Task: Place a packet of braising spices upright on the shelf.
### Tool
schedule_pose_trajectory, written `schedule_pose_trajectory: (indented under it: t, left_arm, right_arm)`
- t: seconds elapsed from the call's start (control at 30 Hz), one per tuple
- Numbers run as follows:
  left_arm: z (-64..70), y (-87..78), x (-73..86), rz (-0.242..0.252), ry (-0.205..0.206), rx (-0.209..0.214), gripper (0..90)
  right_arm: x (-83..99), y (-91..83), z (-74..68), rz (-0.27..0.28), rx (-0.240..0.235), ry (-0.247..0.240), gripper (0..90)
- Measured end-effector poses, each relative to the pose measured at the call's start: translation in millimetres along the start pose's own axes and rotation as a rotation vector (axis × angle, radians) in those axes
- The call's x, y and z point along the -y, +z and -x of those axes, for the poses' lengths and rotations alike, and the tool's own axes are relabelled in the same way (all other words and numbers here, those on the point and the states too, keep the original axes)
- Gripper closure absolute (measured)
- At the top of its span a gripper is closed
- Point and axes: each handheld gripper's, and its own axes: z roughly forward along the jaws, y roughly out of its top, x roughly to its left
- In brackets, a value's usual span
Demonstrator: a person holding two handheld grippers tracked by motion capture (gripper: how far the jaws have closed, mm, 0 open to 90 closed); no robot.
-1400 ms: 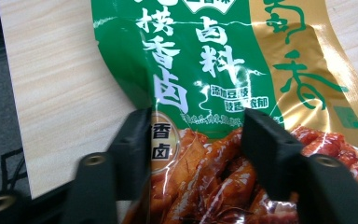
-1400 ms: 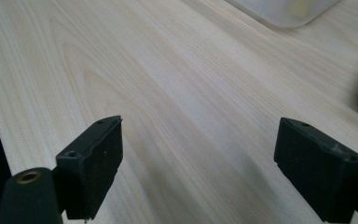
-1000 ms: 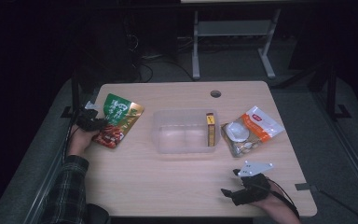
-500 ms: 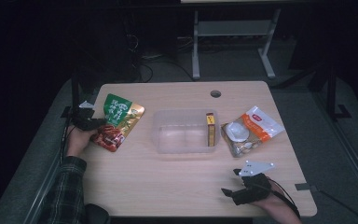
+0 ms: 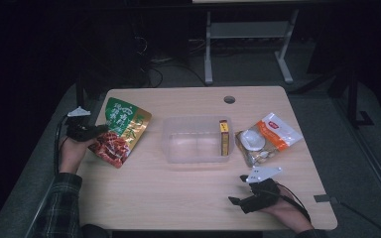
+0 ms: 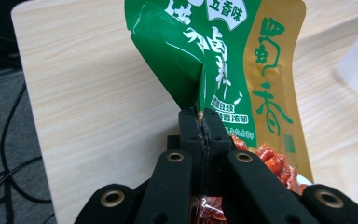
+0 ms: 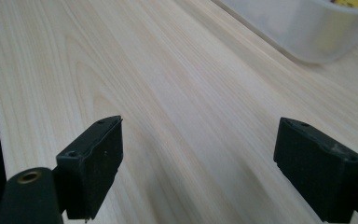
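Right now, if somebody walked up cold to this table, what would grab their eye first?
Probably the green and gold snack pouch at the table's left edge, pinched along a crease by the left gripper, whose jaws are shut on it. Next, the clear plastic bin at the table's centre, with a yellow box standing against its right wall. The right gripper hovers open over bare wood near the front edge.

Clear plastic tub (image 5: 197,144) sits mid-table (image 5: 178,198). Yellow box (image 5: 223,139) stands inside the tub, against its right wall. White-and-orange snack packet (image 5: 270,136) lies just right of the tub. Cable hole (image 5: 229,99) beyond the tub.
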Motion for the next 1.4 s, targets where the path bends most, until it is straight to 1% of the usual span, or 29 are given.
schedule_pose_trajectory:
  t: [0.07, 0.1, 0.13, 0.17, 0.2, 0.23, 0.33, 0.37, 0.47, 0.5, 0.53, 0.57, 0.6, 0.67, 0.7, 0.73, 0.77, 0.8, 0.83, 0.93, 0.97, 1.0, 1.07, 1.1, 1.17, 1.23, 1.3, 1.33, 1.4]
  left_arm:
    - [3.4, -9.0, 1.5, 0.016, 0.002, 0.003, 90.0]
    - [3.4, -9.0, 1.5, 0.016, 0.002, 0.003, 90.0]
    - [6.7, -17.9, 2.9, 0.027, 0.01, 0.004, 90.0]
    - [6.7, -17.9, 2.9, 0.027, 0.01, 0.004, 90.0]
    - [10.7, -26.4, 4.0, 0.038, 0.006, 0.014, 90.0]
    - [10.7, -26.4, 4.0, 0.038, 0.006, 0.014, 90.0]
    - [21.1, -41.2, 5.9, 0.065, 0.018, 0.02, 90.0]
    - [21.1, -41.2, 5.9, 0.065, 0.018, 0.02, 90.0]
    - [30.6, -52.9, 8.7, 0.078, 0.023, 0.043, 90.0]
    - [30.6, -52.9, 8.7, 0.078, 0.023, 0.043, 90.0]
    - [36.4, -56.6, 9.7, 0.087, 0.027, 0.053, 90.0]
    - [36.4, -56.6, 9.7, 0.087, 0.027, 0.053, 90.0]
    - [42.1, -60.4, 9.9, 0.09, 0.041, 0.063, 90.0]
    - [48.5, -64.2, 9.7, 0.094, 0.042, 0.073, 90.0]
    - [48.5, -64.2, 9.7, 0.094, 0.042, 0.073, 90.0]
    - [55.3, -68.1, 9.7, 0.103, 0.05, 0.083, 90.0]
    - [55.3, -68.1, 9.7, 0.103, 0.05, 0.083, 90.0]
    - [61.7, -72.1, 9.8, 0.109, 0.06, 0.095, 90.0]
    - [61.7, -72.1, 9.8, 0.109, 0.06, 0.095, 90.0]
    - [74.9, -77.8, 9.9, 0.126, 0.083, 0.129, 90.0]
    - [74.9, -77.8, 9.9, 0.126, 0.083, 0.129, 90.0]
    - [81.6, -80.0, 9.6, 0.133, 0.089, 0.15, 90.0]
    - [89.2, -81.9, 8.9, 0.143, 0.096, 0.171, 90.0]
    - [89.2, -81.9, 8.9, 0.143, 0.096, 0.171, 90.0]
    - [101.0, -83.9, 7.1, 0.155, 0.115, 0.203, 90.0]
    - [104.8, -83.9, 6.2, 0.158, 0.117, 0.214, 90.0]
    - [112.3, -83.5, 4.1, 0.168, 0.128, 0.238, 90.0]
    - [119.6, -82.1, 1.5, 0.169, 0.14, 0.259, 90.0]
    - [123.5, -81.0, 0.3, 0.172, 0.145, 0.27, 90.0]
  right_arm:
    - [-3.4, 2.9, 0.2, 0.002, -0.012, -0.009, 15.1]
    - [-5.0, 4.2, 0.3, 0.003, -0.016, -0.014, 15.1]
    - [-6.5, 5.7, 0.9, 0.004, -0.021, -0.024, 15.1]
    - [-8.1, 7.1, 1.0, 0.004, -0.024, -0.025, 15.0]
    - [-9.7, 8.6, 1.4, 0.006, -0.029, -0.029, 15.0]
    - [-9.7, 8.6, 1.4, 0.006, -0.029, -0.029, 15.0]
    - [-14.7, 12.9, 1.7, 0.009, -0.045, -0.046, 14.9]
    - [-14.7, 12.9, 1.7, 0.009, -0.045, -0.046, 14.9]
    - [-16.9, 14.9, 1.1, 0.008, -0.055, -0.053, 14.3]
    - [-17.4, 15.1, 1.1, 0.009, -0.052, -0.051, 14.2]
    - [-17.8, 14.9, 1.2, 0.011, -0.051, -0.048, 13.9]
    - [-18.0, 14.6, 1.2, 0.014, -0.051, -0.043, 13.5]
    - [-18.3, 14.1, 1.5, 0.018, -0.05, -0.038, 13.4]
    - [-19.3, 11.9, 1.9, 0.02, -0.059, -0.026, 12.3]
    - [-19.3, 11.9, 1.9, 0.02, -0.059, -0.026, 12.3]
    - [-21.0, 9.0, 2.1, 0.028, -0.057, -0.02, 11.3]
    - [-21.0, 9.0, 2.1, 0.028, -0.057, -0.02, 11.3]
    - [-22.6, 6.3, 2.6, 0.041, -0.066, -0.018, 12.4]
    - [-22.6, 6.3, 2.6, 0.041, -0.066, -0.018, 12.4]
    - [-24.5, 6.0, 2.5, 0.039, -0.085, -0.001, 12.7]
    - [-24.5, 6.0, 2.5, 0.039, -0.085, -0.001, 12.7]
    - [-25.6, 7.6, 1.3, 0.031, -0.092, -0.003, 12.8]
    - [-27.2, 8.8, 0.6, 0.026, -0.095, -0.013, 12.8]
    - [-27.2, 8.8, 0.6, 0.026, -0.095, -0.013, 12.8]
    - [-30.0, 9.7, 0.5, 0.033, -0.106, -0.006, 12.7]
    - [-31.1, 9.9, 0.6, 0.038, -0.108, -0.003, 12.8]
    - [-34.7, 12.2, 1.5, 0.047, -0.114, -0.002, 12.8]
    - [-35.7, 13.0, 1.4, 0.047, -0.117, -0.001, 12.8]
    - [-37.5, 13.9, 1.2, 0.052, -0.118, 0.0, 12.8]
